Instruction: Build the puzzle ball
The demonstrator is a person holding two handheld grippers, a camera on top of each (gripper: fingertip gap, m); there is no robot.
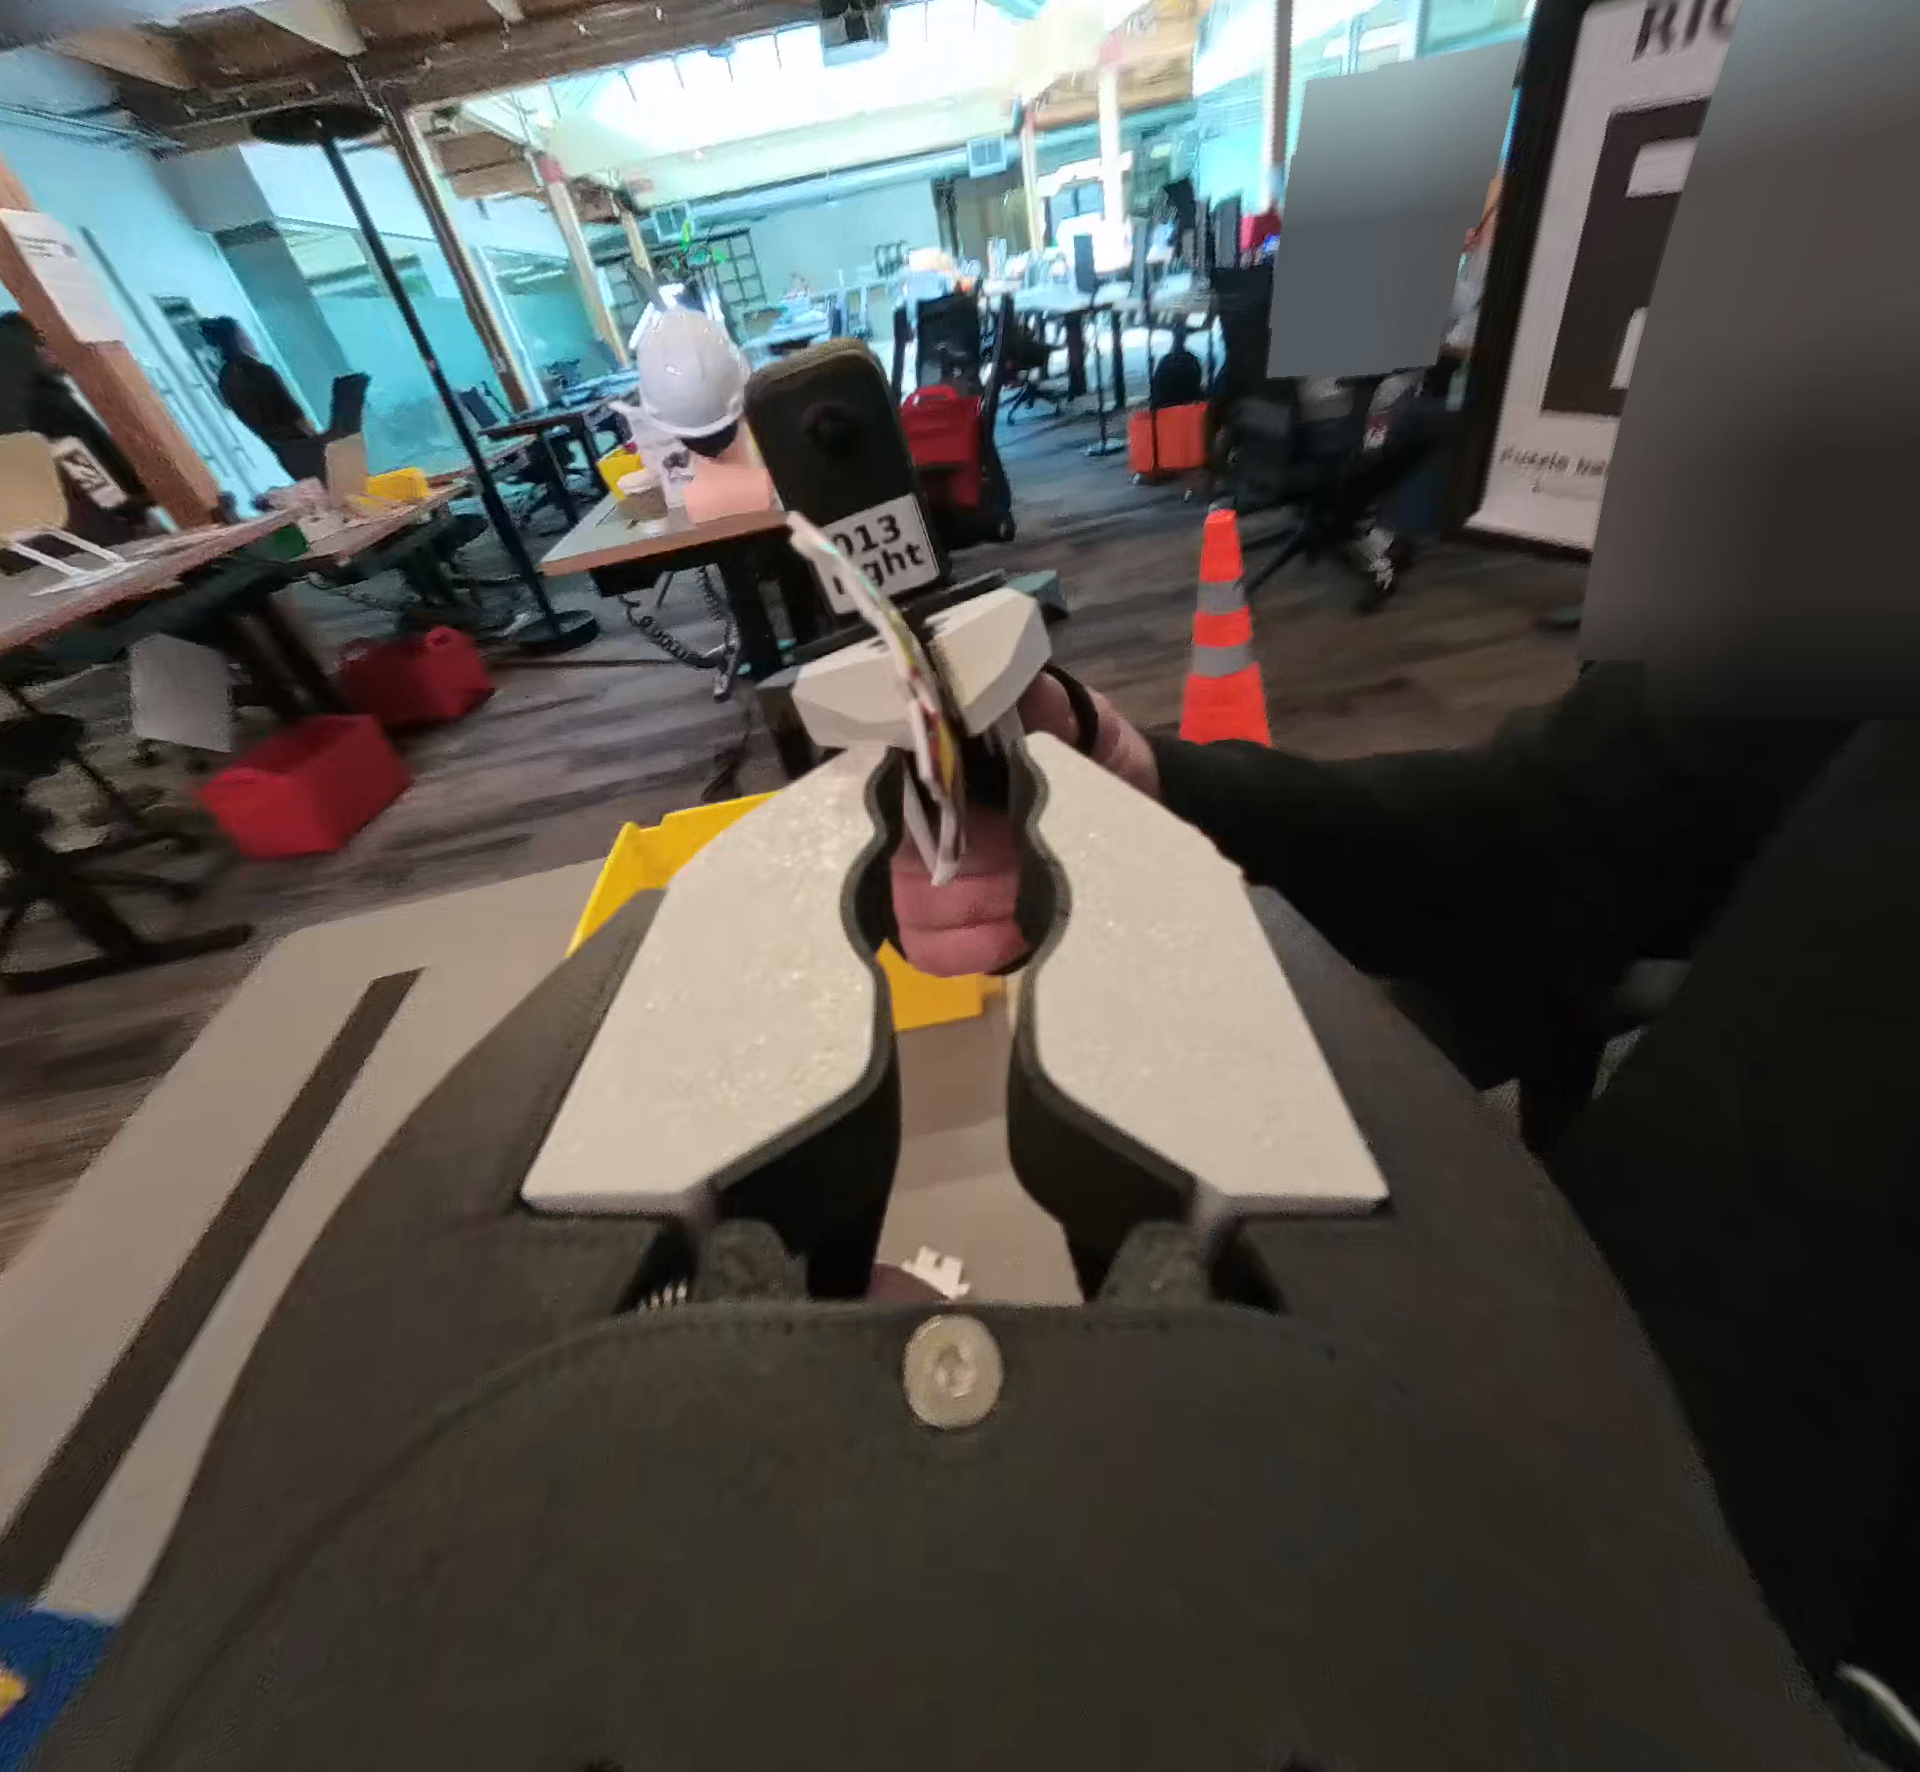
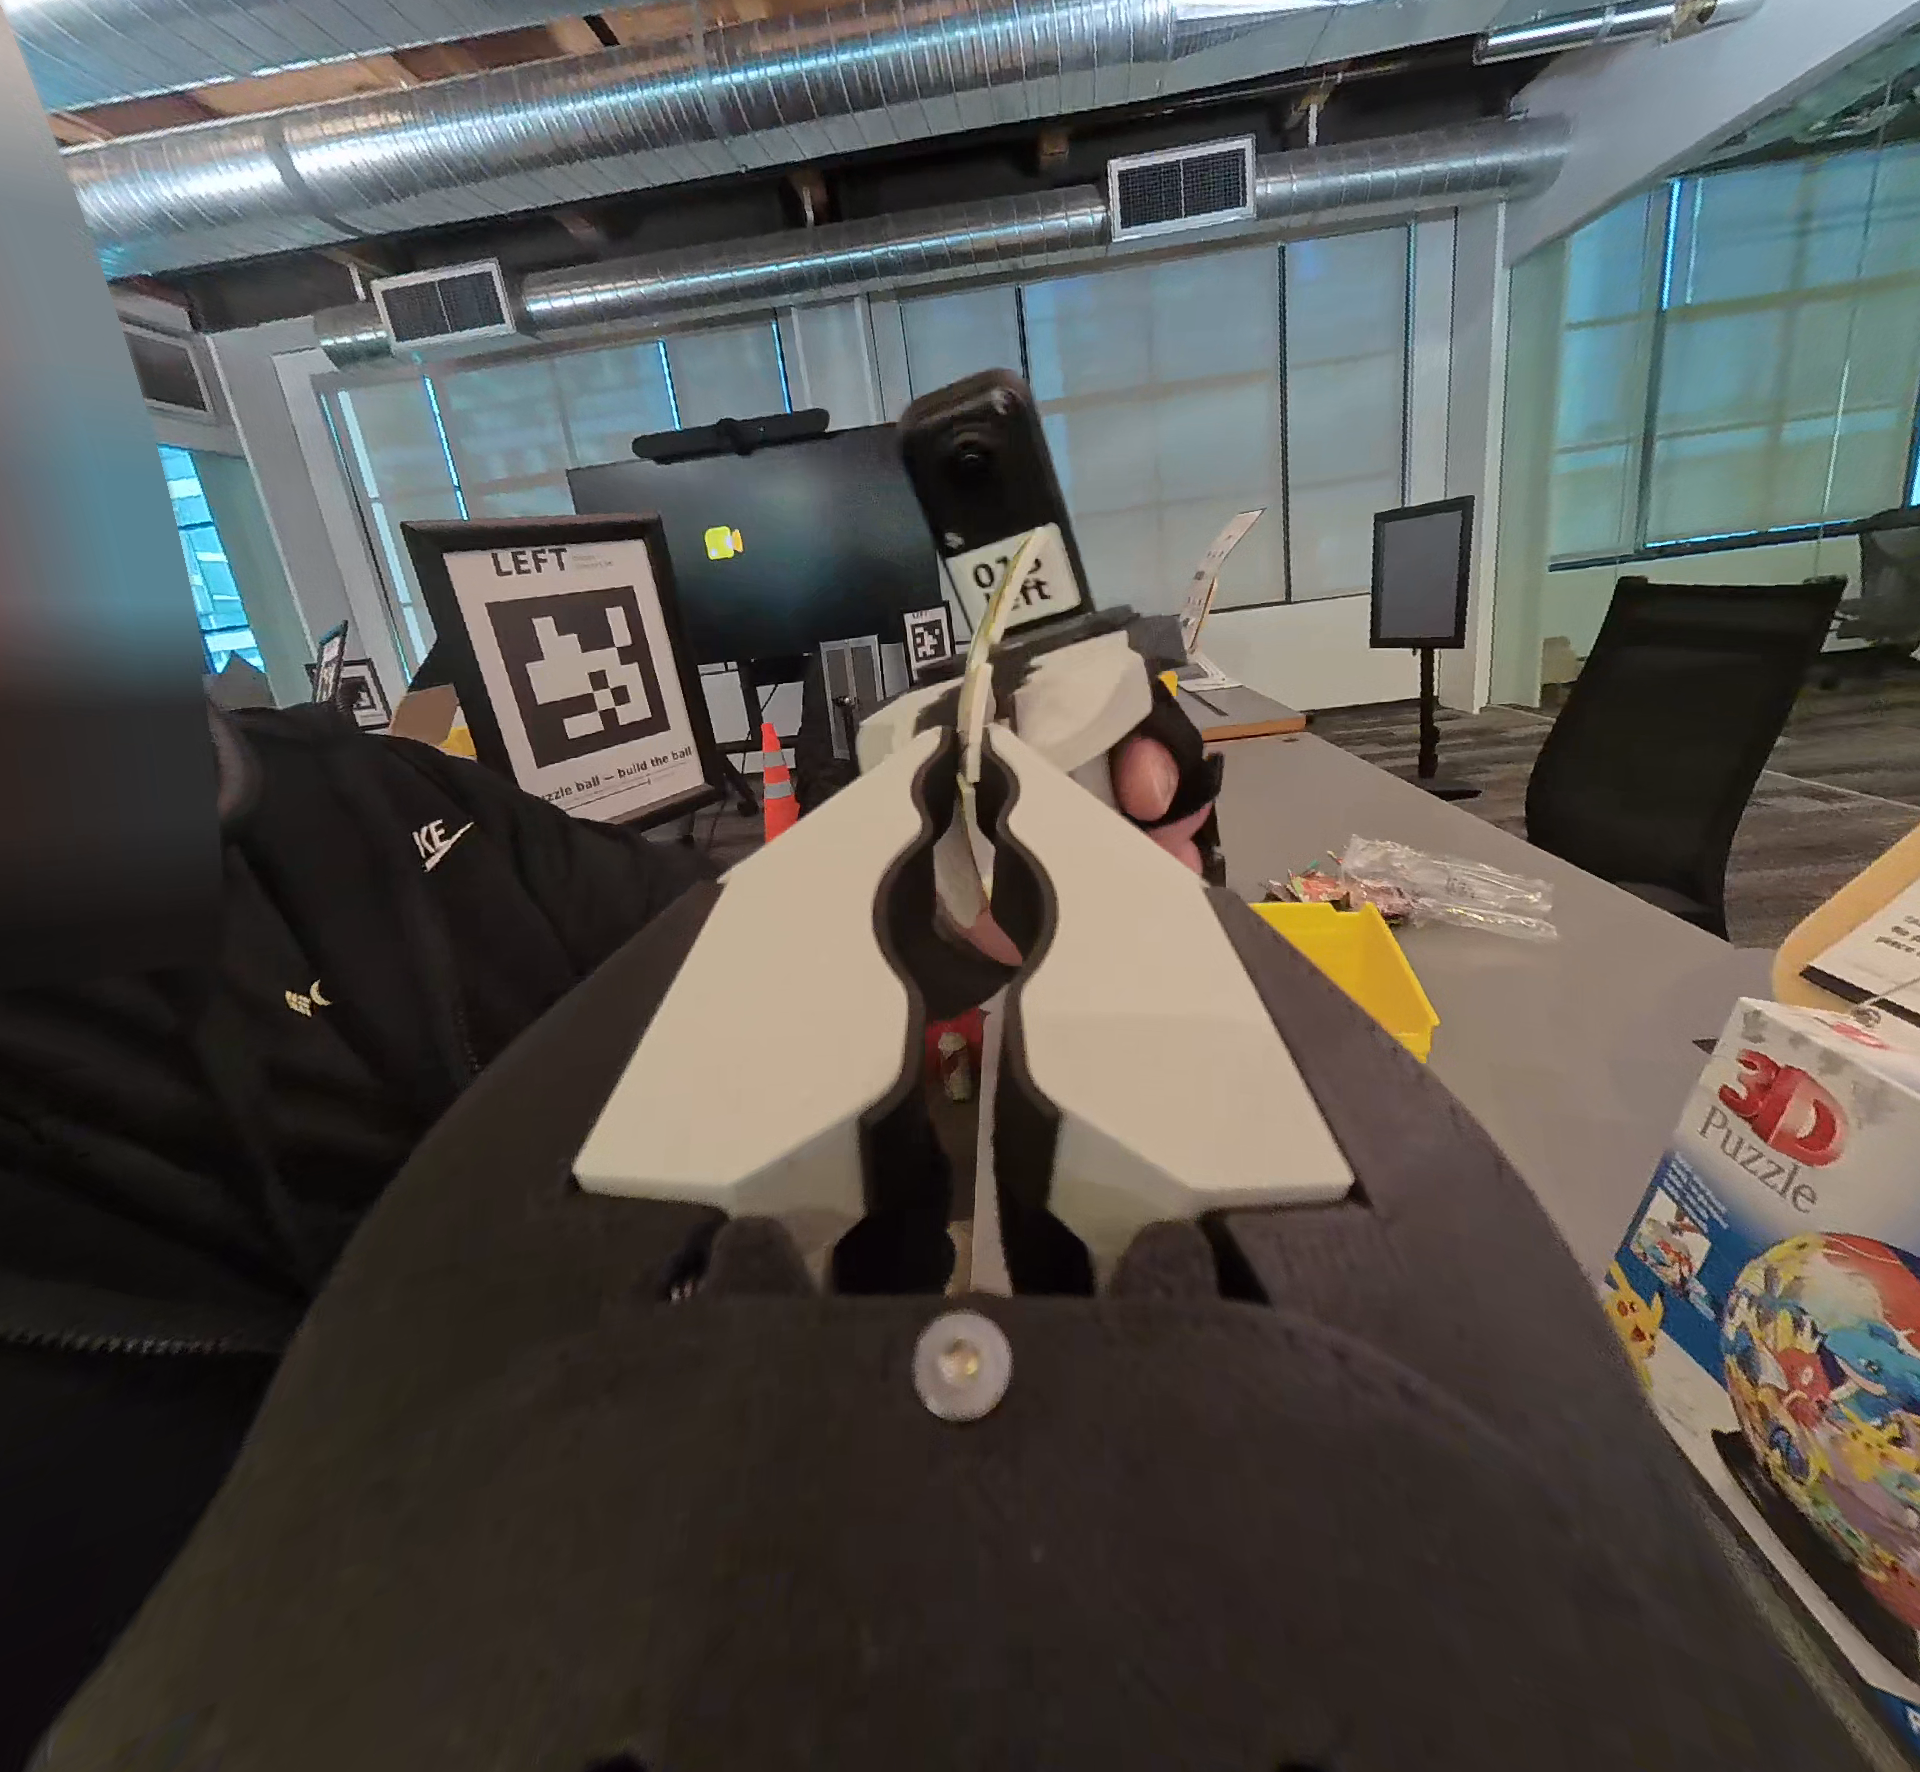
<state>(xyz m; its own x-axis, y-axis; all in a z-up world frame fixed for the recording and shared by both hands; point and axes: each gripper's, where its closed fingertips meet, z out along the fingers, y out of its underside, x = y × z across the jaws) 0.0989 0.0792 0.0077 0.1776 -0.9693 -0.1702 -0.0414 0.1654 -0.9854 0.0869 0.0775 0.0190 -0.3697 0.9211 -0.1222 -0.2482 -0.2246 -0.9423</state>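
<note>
A curved strip of joined puzzle pieces [image 1: 940, 787] is held in the air between the two grippers, which face each other; I see it edge on. My right gripper [image 2: 971, 746] is shut on the strip [image 2: 982, 683], its white fingertips pinching it. In the left wrist view the right gripper [image 1: 920, 673] shows farther off, clamped on the strip. My left gripper [image 1: 953, 761] has its jaws a little apart, with the strip's lower end between the tips and a dark gap on the right side. It also shows in the right wrist view [image 2: 992, 694].
Below is a grey table [image 2: 1558, 995] with a yellow bin [image 2: 1340, 964], a clear bag of loose pieces [image 2: 1434, 881], the puzzle box [image 2: 1787, 1255] at the right and a tray [image 2: 1849, 933] beyond it. The person's black sleeve [image 1: 1403, 849] reaches in from the right. My two grippers' fingertips are within a few centimetres of each other.
</note>
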